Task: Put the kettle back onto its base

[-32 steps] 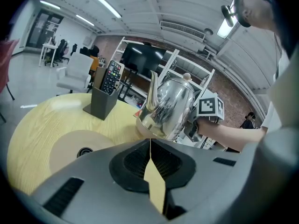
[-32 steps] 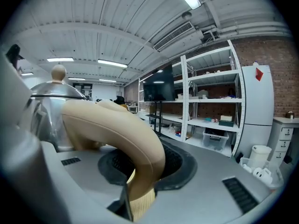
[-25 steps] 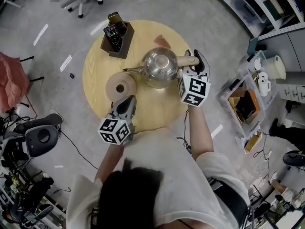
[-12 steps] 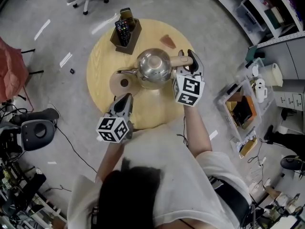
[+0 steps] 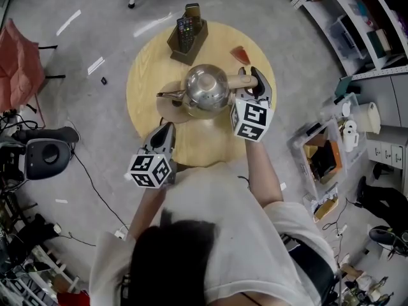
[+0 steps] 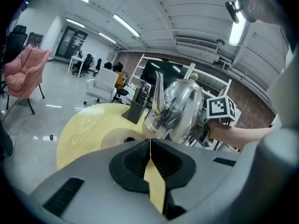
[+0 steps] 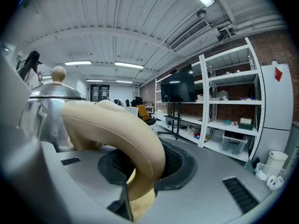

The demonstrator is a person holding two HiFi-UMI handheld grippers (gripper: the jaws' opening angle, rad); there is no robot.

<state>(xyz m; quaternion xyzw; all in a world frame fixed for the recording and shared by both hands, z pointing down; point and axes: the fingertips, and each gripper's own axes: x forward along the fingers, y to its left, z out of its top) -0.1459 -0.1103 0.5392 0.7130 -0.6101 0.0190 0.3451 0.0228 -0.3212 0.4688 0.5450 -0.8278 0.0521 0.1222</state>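
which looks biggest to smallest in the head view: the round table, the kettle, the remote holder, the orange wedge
1. round table
2. kettle
3. remote holder
4. orange wedge
The kettle seems lifted off the table, nearer the camera, so it may look somewhat oversized; the order still looks clear.

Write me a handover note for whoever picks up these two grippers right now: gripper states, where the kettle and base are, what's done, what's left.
Right gripper: shut on the kettle's handle.
Left gripper: shut, empty, hovering near the table's front edge.
Kettle: held upright above the table, overlapping the base's right edge in the head view.
Base: flat on the table, left of the kettle.
Done: kettle gripped and carried over.
Left: centre the kettle over the base, lower it, release.
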